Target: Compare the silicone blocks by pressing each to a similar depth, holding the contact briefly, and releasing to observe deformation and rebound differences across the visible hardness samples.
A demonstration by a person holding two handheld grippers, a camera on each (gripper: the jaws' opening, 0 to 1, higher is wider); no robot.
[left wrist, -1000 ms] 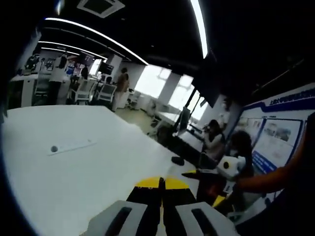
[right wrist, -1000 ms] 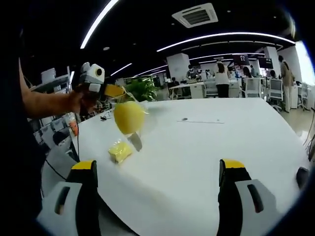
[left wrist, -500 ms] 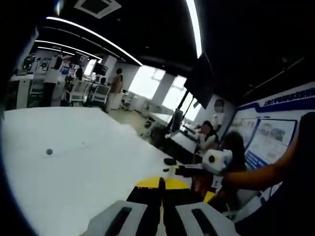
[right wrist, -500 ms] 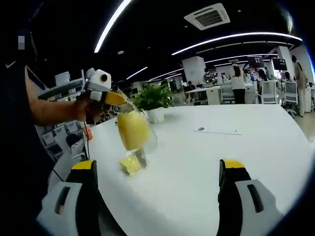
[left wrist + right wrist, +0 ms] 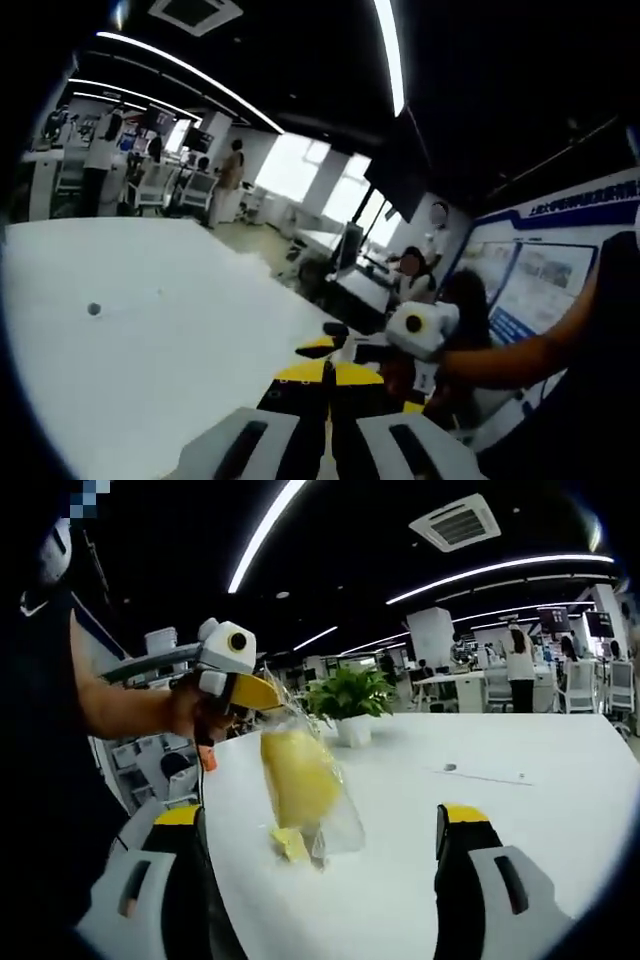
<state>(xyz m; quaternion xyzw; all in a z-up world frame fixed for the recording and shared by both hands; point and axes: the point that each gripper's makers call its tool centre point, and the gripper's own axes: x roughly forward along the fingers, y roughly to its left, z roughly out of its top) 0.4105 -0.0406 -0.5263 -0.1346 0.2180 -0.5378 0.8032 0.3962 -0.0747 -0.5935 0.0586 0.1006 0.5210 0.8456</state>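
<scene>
**A:** What dominates the scene?

**B:** A wide white table [image 5: 520,810] in an open-plan office, a potted plant [image 5: 350,702] at its far edge. Above the table's near corner hangs a clear plastic bag [image 5: 305,780] holding a yellow silicone block [image 5: 298,777].

**A:** Who holds the bag?

**B:** The left gripper [image 5: 262,693], its yellow jaws clamped on the bag's top edge; in the left gripper view those jaws [image 5: 327,372] meet with no gap. The right gripper [image 5: 320,825] stands wide apart and empty, just in front of the bag.

**A:** Anything smaller?

**B:** A second yellow block [image 5: 290,842] lies on the table under the bag.

**A:** How will they handle?

**B:** Likely light and soft: the bag dangles from a pinch of film without strain. The film looks slick and thin, so a hold near the top seam seems safest. For pressing, the block probably needs to lie flat on the table, met squarely on its broad face.
</scene>
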